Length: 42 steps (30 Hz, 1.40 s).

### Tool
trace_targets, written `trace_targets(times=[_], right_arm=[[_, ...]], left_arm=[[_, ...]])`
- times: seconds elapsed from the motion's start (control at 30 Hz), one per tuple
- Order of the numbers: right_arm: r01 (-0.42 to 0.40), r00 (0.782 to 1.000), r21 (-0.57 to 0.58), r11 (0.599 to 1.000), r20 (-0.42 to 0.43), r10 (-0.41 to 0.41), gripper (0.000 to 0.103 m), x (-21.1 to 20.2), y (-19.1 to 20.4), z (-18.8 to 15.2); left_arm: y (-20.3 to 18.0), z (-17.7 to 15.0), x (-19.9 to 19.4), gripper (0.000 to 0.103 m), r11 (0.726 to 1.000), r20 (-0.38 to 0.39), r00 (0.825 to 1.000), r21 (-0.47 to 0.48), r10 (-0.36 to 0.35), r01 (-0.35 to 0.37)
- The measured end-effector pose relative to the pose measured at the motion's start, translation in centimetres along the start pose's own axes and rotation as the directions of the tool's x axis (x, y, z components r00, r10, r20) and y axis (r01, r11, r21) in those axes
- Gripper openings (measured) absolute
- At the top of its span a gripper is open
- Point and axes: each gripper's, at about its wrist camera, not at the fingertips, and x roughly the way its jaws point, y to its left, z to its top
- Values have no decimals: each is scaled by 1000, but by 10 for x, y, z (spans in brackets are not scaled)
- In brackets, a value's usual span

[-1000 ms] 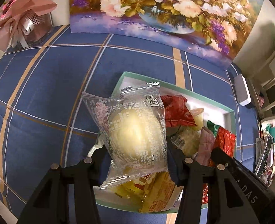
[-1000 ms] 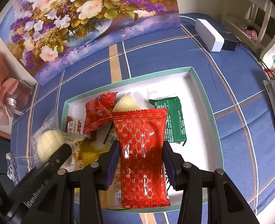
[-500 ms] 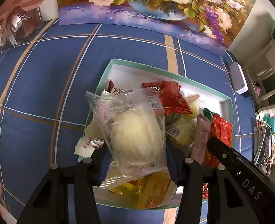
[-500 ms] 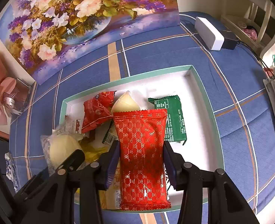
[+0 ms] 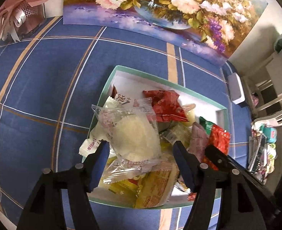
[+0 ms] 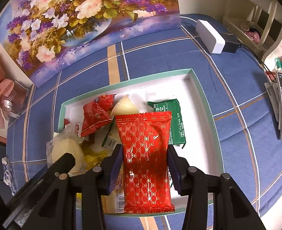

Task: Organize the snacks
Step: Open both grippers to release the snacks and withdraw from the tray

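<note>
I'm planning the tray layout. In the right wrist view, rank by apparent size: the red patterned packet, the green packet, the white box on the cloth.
1. red patterned packet, though it sits nearest the camera in the right gripper, so it looks inflated.
2 and 3. green packet, partly hidden, and white box, farther off: too alike to rank.

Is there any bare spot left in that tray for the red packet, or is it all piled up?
The tray's right side is bare white floor, between the green packet and the right wall. The strip along the far wall is also free. The left half is crowded with overlapping snacks, including the clear-wrapped pastry. The red packet hangs over the middle.
</note>
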Motion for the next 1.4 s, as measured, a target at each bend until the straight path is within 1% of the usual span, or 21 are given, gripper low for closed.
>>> trace_targets(times=[0.07,0.13,0.23,0.4,0.43,0.5,0.53,0.57,0.63,0.7,0.83,0.87,0.9,0.97,1.13,1.33,1.37,1.4], right_arm=[[-8,1000,6,1000,2,8,52,-2,0,1],[-8,1000,6,1000,7,7,62,-4,-1,1],[8,1000,3,1000,18,-8,62,-7,0,1],[24,1000,-9,1000,12,-24,63,-6,5,-1],[28,1000,-14,1000,11,-27,66,-5,6,-1],[34,999,-39,999,11,-33,72,-4,12,-2],[33,999,-48,998,12,-32,75,-3,14,-3],[31,999,-60,998,14,-31,76,-3,18,-4],[28,999,-80,996,19,-26,85,-3,24,-6],[27,999,-99,995,31,-24,87,-3,31,-7],[28,998,-130,991,51,-22,97,-5,43,-10],[30,998,-141,990,56,-22,98,-5,46,-11],[33,998,-150,988,61,-24,102,-6,49,-12],[38,997,-163,986,73,-27,103,-7,53,-13],[38,995,-174,984,95,-21,103,-12,60,-18],[39,993,-181,983,118,-18,103,-23,67,-26],[36,993,-180,983,120,-14,103,-25,68,-28],[35,992,-180,983,123,-12,103,-28,69,-31]], left_arm=[[1,0,-4,70,1000,2,1000,-2,-14,14],[3,1,-9,71,1000,10,1000,-6,-18,19],[7,3,-14,73,1000,25,1000,-8,2,-1],[20,8,-20,73,999,40,998,-23,47,-46],[23,10,-21,73,998,43,997,-25,64,-63],[29,12,-23,76,993,54,991,-19,120,-119],[32,13,-23,85,988,61,986,-13,153,-153],[35,14,-24,91,982,71,979,-8,190,-190],[40,16,-27,92,971,89,967,-4,239,-239],[46,18,-28,92,964,100,959,-5,264,-265],[57,22,-34,98,954,124,946,-18,300,-300],[59,22,-35,99,953,128,944,-21,303,-303],[61,22,-38,99,952,132,943,-26,305,-305],[65,22,-40,102,951,140,940,-39,310,-307],[71,21,-45,102,951,153,938,-47,310,-306],[72,17,-55,102,937,174,921,-62,349,-343],[71,16,-56,102,931,174,914,-61,366,-361],[70,14,-58,102,920,170,904,-58,392,-388]])
